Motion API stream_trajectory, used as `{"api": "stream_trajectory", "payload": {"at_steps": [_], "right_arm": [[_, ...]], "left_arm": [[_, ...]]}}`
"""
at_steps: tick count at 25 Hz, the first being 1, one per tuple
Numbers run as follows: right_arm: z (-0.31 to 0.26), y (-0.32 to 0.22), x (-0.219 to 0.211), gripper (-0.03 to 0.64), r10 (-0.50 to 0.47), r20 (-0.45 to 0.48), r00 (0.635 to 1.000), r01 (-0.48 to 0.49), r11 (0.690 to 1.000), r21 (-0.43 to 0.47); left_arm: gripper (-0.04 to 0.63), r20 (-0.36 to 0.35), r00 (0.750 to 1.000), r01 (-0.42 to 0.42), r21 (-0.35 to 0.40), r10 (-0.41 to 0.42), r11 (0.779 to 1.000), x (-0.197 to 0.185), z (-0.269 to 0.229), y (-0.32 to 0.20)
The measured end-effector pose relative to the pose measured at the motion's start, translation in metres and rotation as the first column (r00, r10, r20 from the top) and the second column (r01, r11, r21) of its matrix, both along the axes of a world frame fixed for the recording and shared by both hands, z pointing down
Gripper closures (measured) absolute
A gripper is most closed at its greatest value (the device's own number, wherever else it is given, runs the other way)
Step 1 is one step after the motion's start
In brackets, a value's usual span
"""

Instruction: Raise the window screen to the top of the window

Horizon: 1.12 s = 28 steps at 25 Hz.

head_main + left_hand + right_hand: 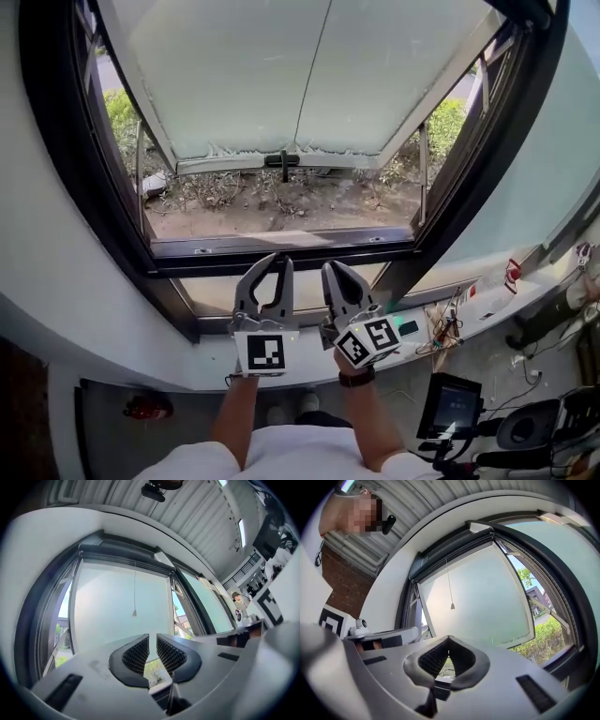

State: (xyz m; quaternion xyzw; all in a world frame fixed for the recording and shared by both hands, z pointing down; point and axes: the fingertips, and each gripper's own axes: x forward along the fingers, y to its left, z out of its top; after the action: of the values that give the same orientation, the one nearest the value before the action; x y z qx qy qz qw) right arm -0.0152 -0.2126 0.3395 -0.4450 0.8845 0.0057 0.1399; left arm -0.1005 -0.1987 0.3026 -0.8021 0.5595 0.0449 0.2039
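Only the head view takes in the whole layout. The window screen [281, 75] fills the window from 12 o'clock down to about the centre. Its bottom rail carries a dark handle [282, 161], and bare ground shows beneath. At 6 o'clock, well below the rail and touching nothing, the left gripper [279, 262] and right gripper [335, 270] sit side by side. Only the gripper views reveal a thin pull cord [134, 592] with a small weight, hanging in front of the screen. The left gripper view shows its jaws released, with a narrow slit between the pads and nothing in it. The right gripper view shows tips clenched together on nothing. In both, the gripper's own body hides the handle
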Motion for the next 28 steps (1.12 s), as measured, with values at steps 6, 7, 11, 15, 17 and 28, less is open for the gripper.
{"api": "stream_trajectory", "payload": {"at_steps": [6,7,11,15,17,28], "right_arm": [[-0.003,0.025,-0.002,0.617,-0.037,-0.055,0.998,0.036,0.999,-0.015],[-0.007,0.032,0.000,0.617,-0.047,-0.056,0.997,0.047,0.999,-0.004],[-0.014,0.069,0.020,0.617,-0.074,-0.074,0.995,0.076,0.997,0.028],[0.010,0.118,0.068,0.617,-0.080,-0.129,0.988,0.078,0.997,-0.022],[0.034,0.146,0.101,0.617,-0.074,-0.141,0.987,0.065,0.996,-0.067],[0.087,0.232,0.177,0.617,-0.106,-0.168,0.980,0.071,0.977,-0.200]], "left_arm": [[0.545,-0.072,0.997,0.017,-0.160,-0.029,0.987,0.003,0.047,0.019],[0.545,-0.084,0.995,0.031,-0.163,-0.046,0.986,0.001,0.045,0.025],[0.545,-0.134,0.986,0.073,-0.179,-0.098,0.981,0.002,0.039,0.054],[0.545,-0.164,0.979,0.074,-0.248,-0.117,0.966,0.045,0.058,0.099],[0.545,-0.160,0.981,0.063,-0.277,-0.111,0.959,0.081,0.079,0.130],[0.545,-0.113,0.982,0.106,-0.340,-0.153,0.935,0.166,0.122,0.250]]}}
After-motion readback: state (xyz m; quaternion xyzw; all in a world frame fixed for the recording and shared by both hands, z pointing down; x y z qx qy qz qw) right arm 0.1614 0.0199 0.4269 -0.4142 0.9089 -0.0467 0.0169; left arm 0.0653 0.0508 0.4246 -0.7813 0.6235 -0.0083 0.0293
